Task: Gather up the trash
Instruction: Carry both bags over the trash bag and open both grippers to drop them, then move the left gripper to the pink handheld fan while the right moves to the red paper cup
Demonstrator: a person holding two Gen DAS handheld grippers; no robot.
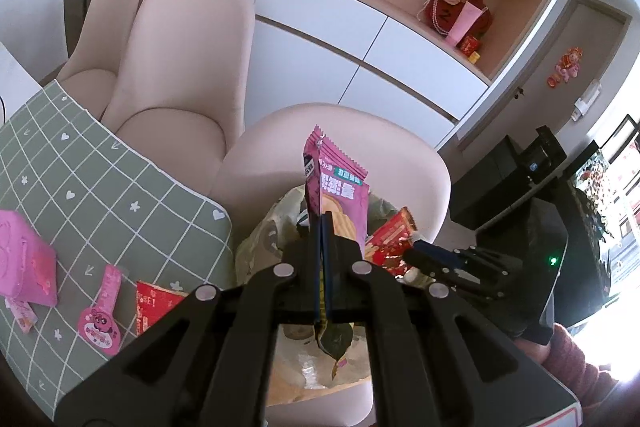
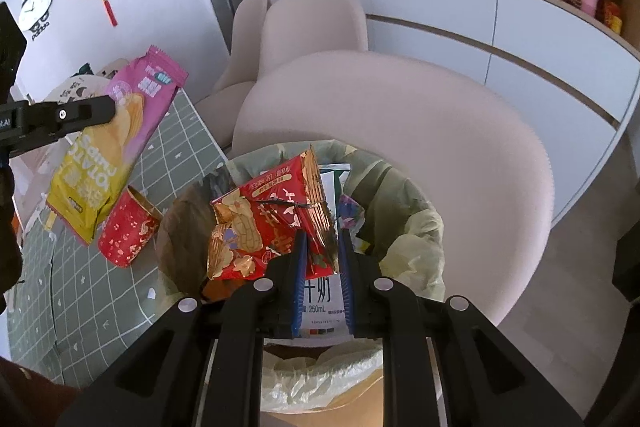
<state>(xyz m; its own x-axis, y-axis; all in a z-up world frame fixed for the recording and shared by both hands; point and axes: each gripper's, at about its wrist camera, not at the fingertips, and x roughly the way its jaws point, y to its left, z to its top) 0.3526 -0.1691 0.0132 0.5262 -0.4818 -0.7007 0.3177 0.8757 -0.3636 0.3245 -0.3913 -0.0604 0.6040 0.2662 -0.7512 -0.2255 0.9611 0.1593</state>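
1. Trash is in three places: in the lined bin (image 2: pixel 400 211) beside the table, in the grippers, and on the green checked tablecloth (image 1: pixel 80 187).

2. The left gripper (image 1: pixel 323 227) has its jaws pressed flat on a pink-and-yellow chip bag (image 1: pixel 340 195). It pinches the bag near the middle, so the pink top stands up past the fingertips and the yellow end hangs below. In the right wrist view the bag (image 2: pixel 116 143) hangs in the air over the table edge, not yet above the bin mouth.

3. The right gripper (image 2: pixel 322 247) is over the bin opening with its jaws narrowly apart. A red peanut wrapper (image 2: pixel 272 223) sits between them; it touches the left finger, but whether it is still pinched or just let go I cannot tell.

4. A white milk carton (image 2: pixel 324 295) stands in the bin under that gripper, so part of the job looks done.

5. The bin sits just off the table edge, by a beige chair (image 2: pixel 420 131), which probably keeps each carry short.

6. On the cloth lie a red cylindrical package (image 2: pixel 128 231), a pink tag-shaped wrapper (image 1: pixel 104 311) and a pink box (image 1: pixel 22 259); whether the box counts as trash is unclear.
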